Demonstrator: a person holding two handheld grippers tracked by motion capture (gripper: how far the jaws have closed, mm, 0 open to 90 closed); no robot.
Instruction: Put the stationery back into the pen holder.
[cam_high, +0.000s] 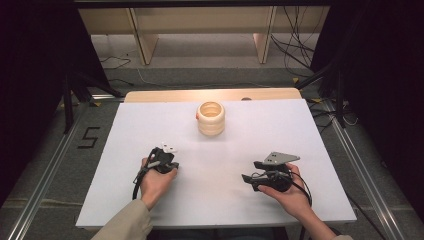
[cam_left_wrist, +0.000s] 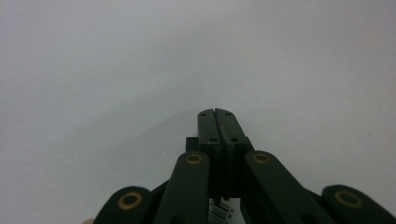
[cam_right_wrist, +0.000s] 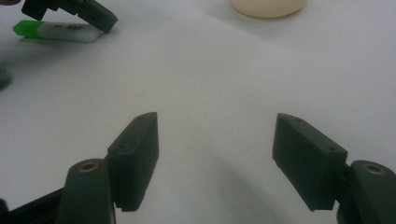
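White surface: one white sheet-covered worktop (cam_high: 225, 200) with a pale wooden edge along its far side; it carries everything below.
Cream vessel: one ribbed, cream-coloured round holder (cam_high: 211, 118), upright with an open top, standing at the far middle of the worktop, well apart from both hands. Its base also shows at the top edge of the right gripper view (cam_right_wrist: 268, 7).
Small marker: one white stick-shaped object with a green end (cam_right_wrist: 58, 30), lying flat on the worktop, seen in the right gripper view just under the tip of the other gripper. Whether it is touched cannot be told.
Grippers, count: two, one in each hand.
Left gripper: black, with a small white tag on top (cam_high: 164, 159), held low over the near left of the worktop by the person's left hand (cam_high: 156, 182). In the left gripper view (cam_left_wrist: 217, 122) its two black fingers (cam_left_wrist: 207, 126) are pressed flat together with nothing between them, pointing at bare white surface.
Right gripper: black, with a grey three-cornered plate on top (cam_high: 270, 172), held by the person's right hand (cam_high: 290, 197) over the near right of the worktop. In the right gripper view (cam_right_wrist: 215, 149) its two fingers (cam_right_wrist: 135, 149) are spread wide apart, empty, above bare white surface.
Hands, count: two, entering from the near edge; a beige sleeve (cam_high: 125, 225) covers the left forearm.
Spacing: the two grippers are well apart from each other.
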